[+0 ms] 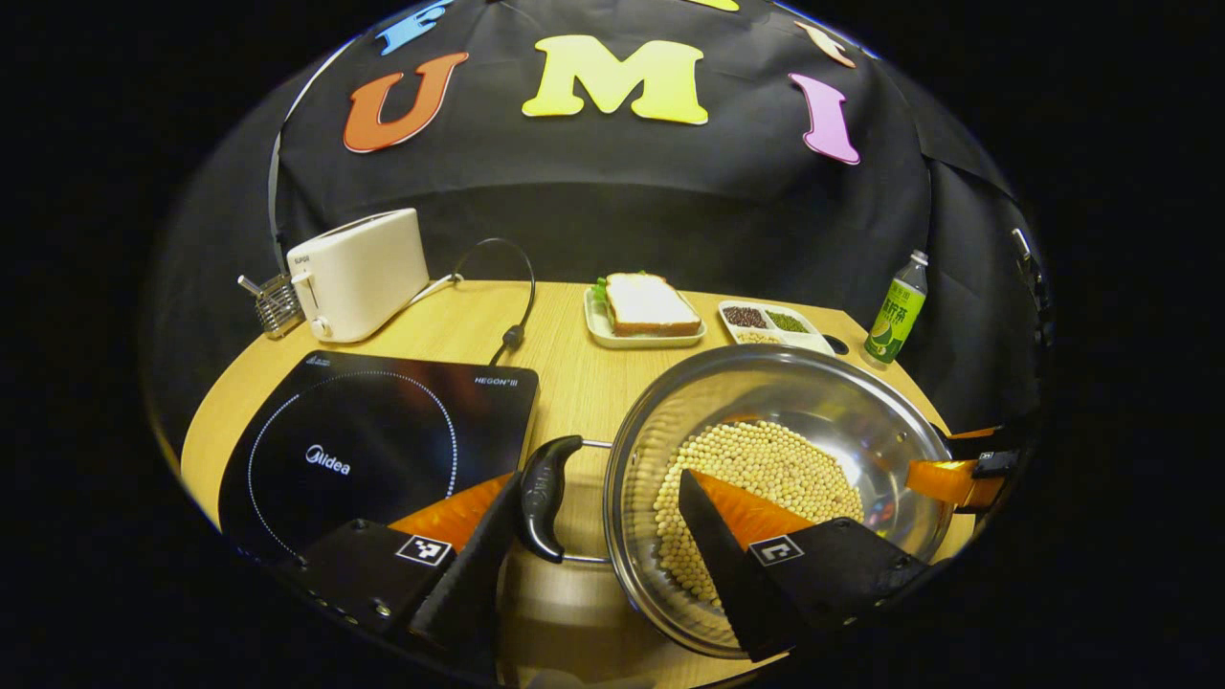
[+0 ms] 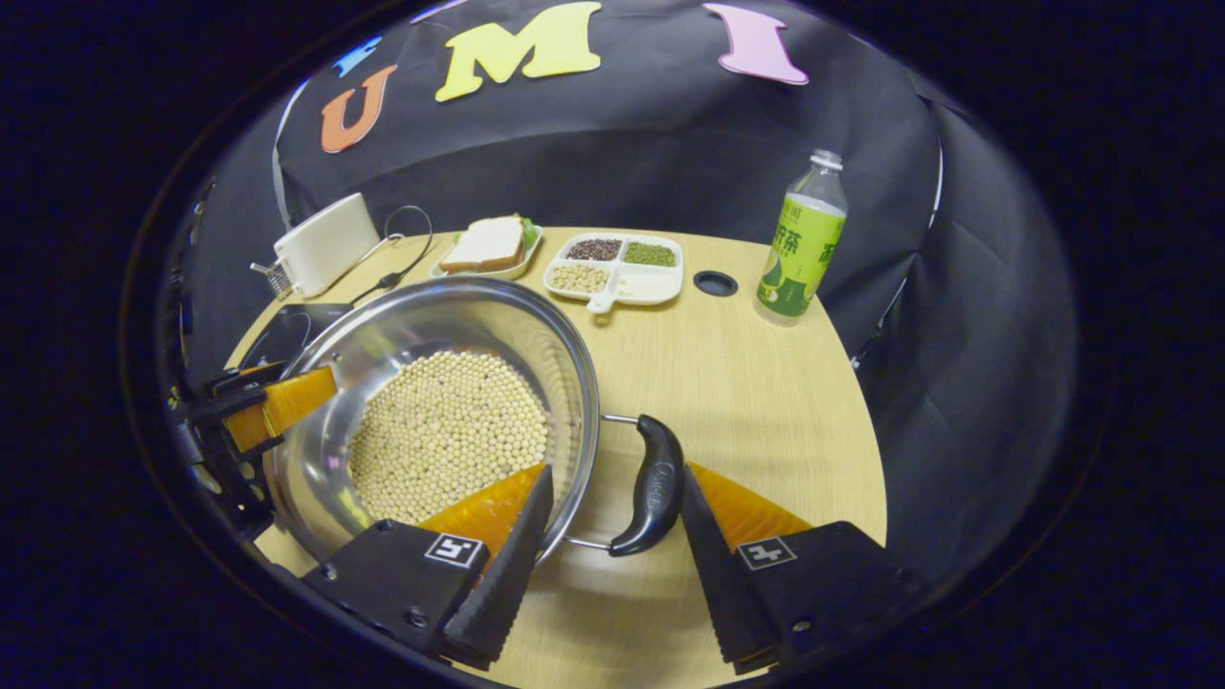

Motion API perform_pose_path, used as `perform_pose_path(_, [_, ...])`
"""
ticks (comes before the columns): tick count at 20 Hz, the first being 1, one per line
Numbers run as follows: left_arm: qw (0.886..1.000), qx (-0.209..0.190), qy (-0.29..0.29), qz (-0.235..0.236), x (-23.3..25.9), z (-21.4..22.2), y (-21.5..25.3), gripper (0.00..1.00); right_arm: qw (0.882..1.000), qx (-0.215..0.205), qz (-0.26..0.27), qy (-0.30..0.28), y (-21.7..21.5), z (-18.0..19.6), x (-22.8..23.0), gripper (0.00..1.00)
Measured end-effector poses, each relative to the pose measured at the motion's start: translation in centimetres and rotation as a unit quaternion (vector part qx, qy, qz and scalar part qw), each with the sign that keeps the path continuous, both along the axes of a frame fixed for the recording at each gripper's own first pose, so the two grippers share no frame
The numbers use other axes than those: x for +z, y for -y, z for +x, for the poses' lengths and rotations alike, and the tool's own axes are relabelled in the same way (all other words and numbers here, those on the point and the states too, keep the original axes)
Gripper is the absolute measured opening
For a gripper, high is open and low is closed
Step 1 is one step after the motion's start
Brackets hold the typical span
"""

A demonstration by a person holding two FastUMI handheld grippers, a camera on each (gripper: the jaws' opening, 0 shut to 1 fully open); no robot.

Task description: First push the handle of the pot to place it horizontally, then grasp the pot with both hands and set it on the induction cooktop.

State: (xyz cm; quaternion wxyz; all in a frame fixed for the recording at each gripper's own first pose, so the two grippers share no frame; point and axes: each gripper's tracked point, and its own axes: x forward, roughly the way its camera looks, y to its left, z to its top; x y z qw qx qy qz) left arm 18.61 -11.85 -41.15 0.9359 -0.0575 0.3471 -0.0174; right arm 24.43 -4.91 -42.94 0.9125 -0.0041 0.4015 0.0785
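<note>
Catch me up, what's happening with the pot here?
A person holds a gripper in each hand, one at each side of the steel pot of soybeans. The left gripper straddles the left handle and rim; the right gripper straddles the right handle and rim. Both look open, not clamped. The pot sits on the table, beside the induction cooktop, not on it.

Booth kitchen: toaster [image 1: 359,275], induction cooktop [image 1: 378,450]

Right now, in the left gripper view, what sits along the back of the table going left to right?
Small wire rack → white toaster → black power cord → sandwich on its tray → divided dish of beans → green bottle.
</note>
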Motion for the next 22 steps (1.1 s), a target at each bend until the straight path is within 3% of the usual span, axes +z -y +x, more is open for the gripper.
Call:
perform_pose_path(2, [1.000, -0.003, -0.007, 0.011, 0.0, 0.1, 0.0, 0.97, 1.000, 0.001, 0.002, -0.005, -0.1, 0.0, -0.1, 0.82])
perform_pose_path(3, [1.000, -0.004, -0.015, 0.022, -0.2, 0.1, -0.3, 0.85, 1.000, -0.003, 0.003, -0.009, -0.1, 0.0, -0.1, 0.84])
perform_pose_path(4, [0.999, -0.003, -0.025, 0.033, -0.4, 0.1, -0.7, 0.94, 1.000, -0.010, 0.003, -0.015, -0.1, -0.1, -0.1, 0.82])
perform_pose_path(6, [0.998, 0.009, -0.037, 0.041, -0.8, 0.2, -1.0, 0.82, 1.000, -0.020, -0.001, -0.023, 0.1, 0.1, 0.0, 0.77])
perform_pose_path(8, [0.998, 0.013, -0.050, 0.040, -1.0, 0.2, -0.8, 0.76, 0.999, -0.031, -0.006, -0.035, 0.2, 0.1, -0.2, 0.76])
perform_pose_path(11, [0.995, 0.012, -0.077, 0.054, -1.6, -0.2, -0.9, 0.76, 0.998, -0.049, -0.008, -0.047, 0.4, 0.2, -0.1, 0.65])
perform_pose_path(14, [0.995, 0.027, -0.092, 0.037, -1.5, -0.3, -0.8, 0.77, 0.997, -0.050, -0.007, -0.052, 0.3, 0.4, -0.2, 0.60])
perform_pose_path(15, [0.995, 0.031, -0.095, 0.029, -1.4, -0.4, -0.8, 0.67, 0.997, -0.051, -0.008, -0.050, 0.4, 0.3, 0.0, 0.58])
perform_pose_path(22, [0.995, 0.031, -0.096, 0.012, -1.2, -0.3, -0.7, 0.56, 0.997, -0.058, 0.001, -0.049, 0.2, 0.3, 0.2, 0.52])
